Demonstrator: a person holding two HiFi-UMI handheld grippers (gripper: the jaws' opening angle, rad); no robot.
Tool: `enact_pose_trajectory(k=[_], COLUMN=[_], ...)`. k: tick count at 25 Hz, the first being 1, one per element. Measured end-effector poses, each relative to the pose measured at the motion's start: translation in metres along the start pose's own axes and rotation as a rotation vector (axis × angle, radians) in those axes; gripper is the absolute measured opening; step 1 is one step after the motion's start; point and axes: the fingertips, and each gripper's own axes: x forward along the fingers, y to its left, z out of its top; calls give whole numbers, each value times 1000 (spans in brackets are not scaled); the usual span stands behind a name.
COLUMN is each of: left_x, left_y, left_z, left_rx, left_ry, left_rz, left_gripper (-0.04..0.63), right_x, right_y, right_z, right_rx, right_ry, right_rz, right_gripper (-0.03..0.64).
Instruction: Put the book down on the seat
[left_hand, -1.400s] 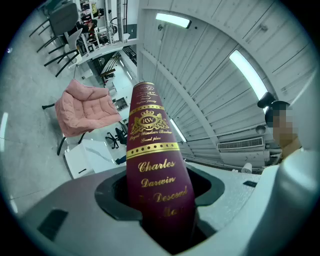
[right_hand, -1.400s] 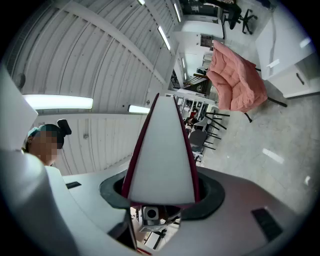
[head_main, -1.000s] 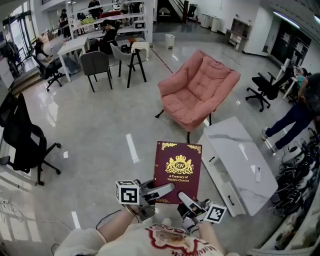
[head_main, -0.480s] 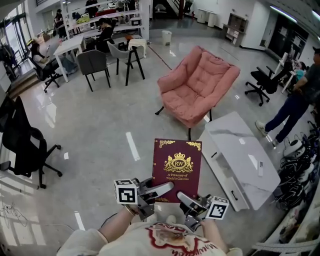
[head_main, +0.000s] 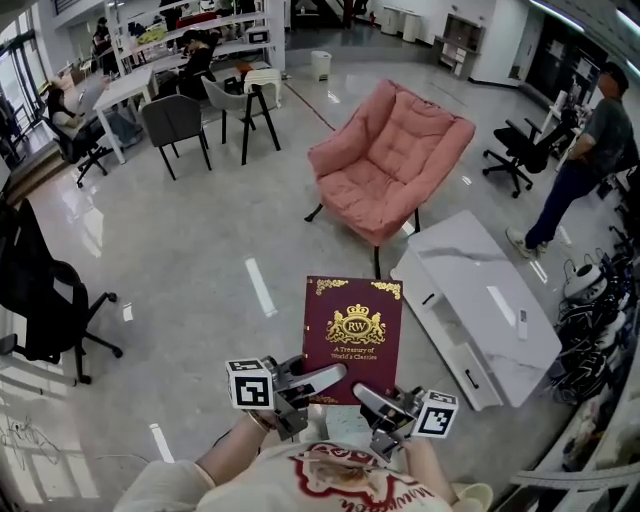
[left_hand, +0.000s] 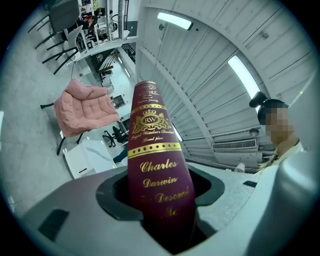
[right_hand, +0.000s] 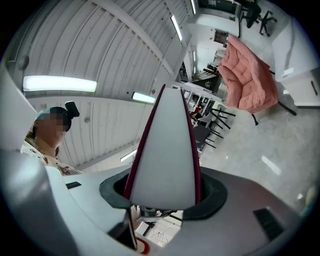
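A maroon hardback book (head_main: 352, 338) with a gold crest is held flat in front of me, above the floor. My left gripper (head_main: 333, 377) is shut on its near left edge and my right gripper (head_main: 366, 396) is shut on its near right edge. The left gripper view shows the gold-lettered spine (left_hand: 155, 150) clamped between the jaws of the left gripper (left_hand: 160, 202). In the right gripper view the white page edge (right_hand: 165, 150) sits gripped in the right gripper (right_hand: 162, 197). The pink cushioned chair (head_main: 385, 160) stands ahead, beyond the book, its seat bare; the chair (left_hand: 82, 107) appears in the left gripper view too.
A low white table (head_main: 480, 310) stands right of the book. A black office chair (head_main: 40, 290) is at the left, grey chairs (head_main: 175, 125) and desks with seated people at the back. A person (head_main: 585, 150) walks at the far right near cabling and gear (head_main: 595, 300).
The book stays gripped by both grippers in much the same pose. The head view has shifted slightly toward the pink chair, and the person at the right has walked further into view.
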Motion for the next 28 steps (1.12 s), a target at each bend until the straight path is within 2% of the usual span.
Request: enact_pose_trajectory(k=[10,19,28], left_x=[21,92,174], left_y=[37,97,150], left_z=[46,120,193], left_rx=[9,23,18], left_ry=[-14,-7,-57], left_rz=[23,30,41], left_gripper=[247,247,247], right_x=[30,55,72], right_y=[-33,-94,-148], right_z=[45,143,254], right_rx=[7,14,1], right_ry=[14,3,18], right_rz=[18,23,43], right_gripper=[222,224,224])
